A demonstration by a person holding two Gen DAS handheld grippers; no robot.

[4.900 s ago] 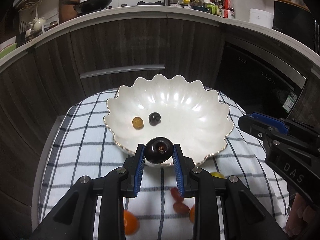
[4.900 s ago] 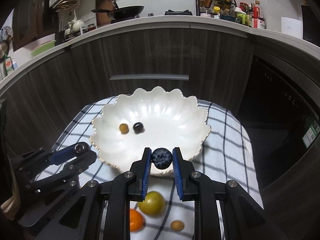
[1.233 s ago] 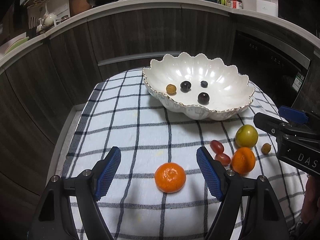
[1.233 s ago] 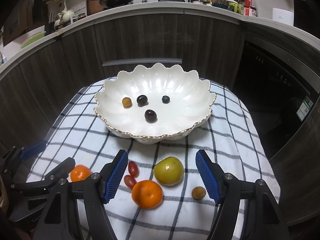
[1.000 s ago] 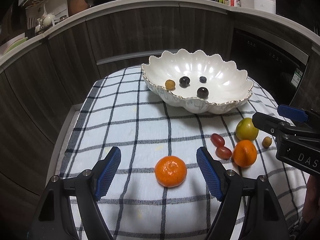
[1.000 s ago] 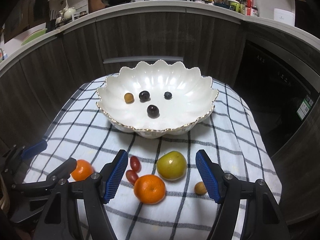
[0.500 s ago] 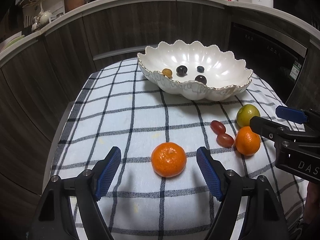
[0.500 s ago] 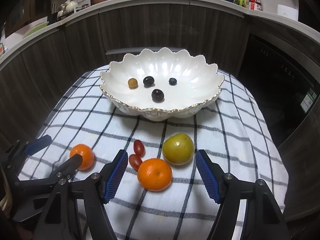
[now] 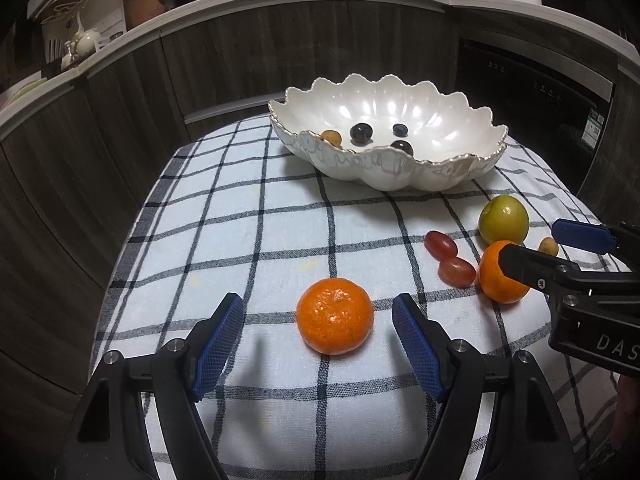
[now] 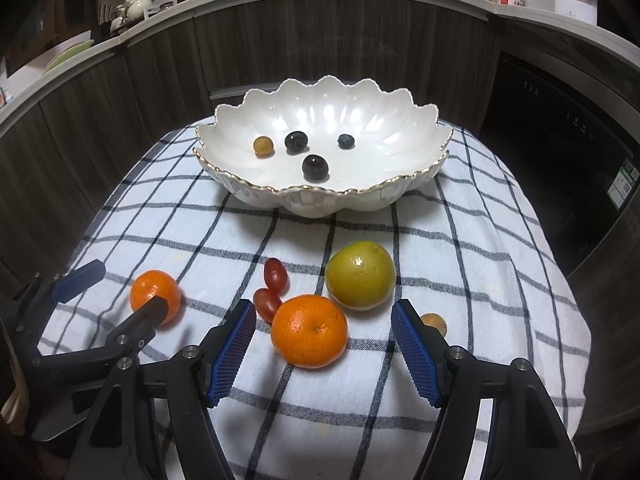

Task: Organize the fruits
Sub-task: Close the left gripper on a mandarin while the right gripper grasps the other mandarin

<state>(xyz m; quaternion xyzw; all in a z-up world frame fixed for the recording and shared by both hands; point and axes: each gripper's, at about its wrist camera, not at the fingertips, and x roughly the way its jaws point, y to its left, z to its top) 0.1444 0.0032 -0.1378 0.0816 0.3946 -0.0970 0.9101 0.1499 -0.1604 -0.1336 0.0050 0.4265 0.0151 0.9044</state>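
A white scalloped bowl (image 9: 448, 168) (image 10: 420, 128) stands at the far side of a checked cloth and holds several small fruits: a tan one, two dark ones and a blueberry. My left gripper (image 9: 318, 334) is open, its pads either side of a mandarin (image 9: 335, 321) on the cloth. My right gripper (image 10: 323, 342) is open around a second mandarin (image 10: 309, 330). Beside that lie a green-yellow fruit (image 10: 360, 278), two red grapes (image 10: 276, 274) and a small tan fruit (image 10: 434, 322), partly hidden by the right finger.
The checked cloth (image 9: 240, 220) covers a small table whose edges drop off on all sides. Dark wooden cabinets (image 10: 320, 40) and a counter with kitchenware stand behind. The other gripper enters each view from the side (image 9: 568, 276) (image 10: 120, 336).
Both grippers let their small fruits go into the bowl, opened wide and drew back. Over the last second each has come down and forward around a mandarin.
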